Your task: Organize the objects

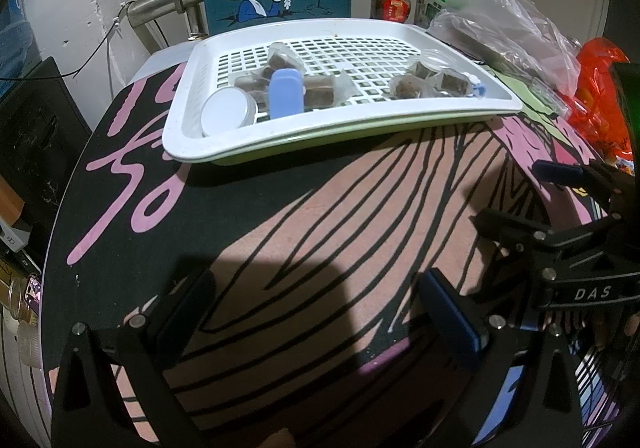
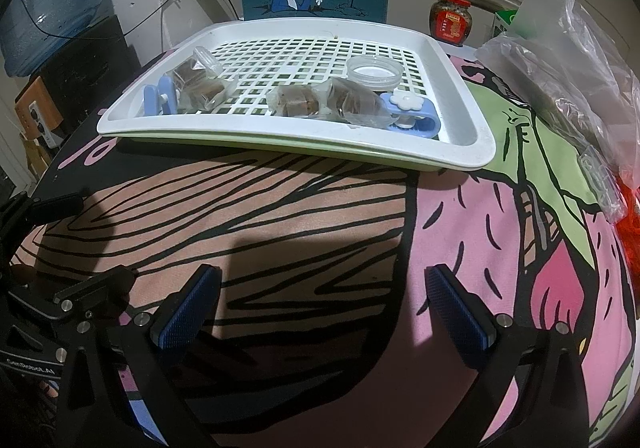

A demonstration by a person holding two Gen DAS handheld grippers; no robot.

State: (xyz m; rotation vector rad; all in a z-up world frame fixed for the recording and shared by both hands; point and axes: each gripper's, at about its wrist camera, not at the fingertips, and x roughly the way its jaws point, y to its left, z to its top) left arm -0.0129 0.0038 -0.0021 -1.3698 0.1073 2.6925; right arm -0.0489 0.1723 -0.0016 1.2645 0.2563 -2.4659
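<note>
Tray (image 2: 460, 128), white, far on desk (image 2: 320, 216), holding wrapped snacks (image 2: 296, 102); left gripper (image 1: 320, 312), right gripper (image 2: 320, 308) near, fingers apart, empty

Both my wrist views are evenly lit from above and behind, moderately bright at centre. A broad, soft-edged shadow falls on the mat (image 1: 304, 216) between the fingers (image 2: 188, 312) in each view. I see mild glare on the bag (image 2: 568, 48) and tray (image 2: 464, 136) rim. Fisheye bending curves all edges; corners vignette to black. Near fingers look slightly soft.
</note>
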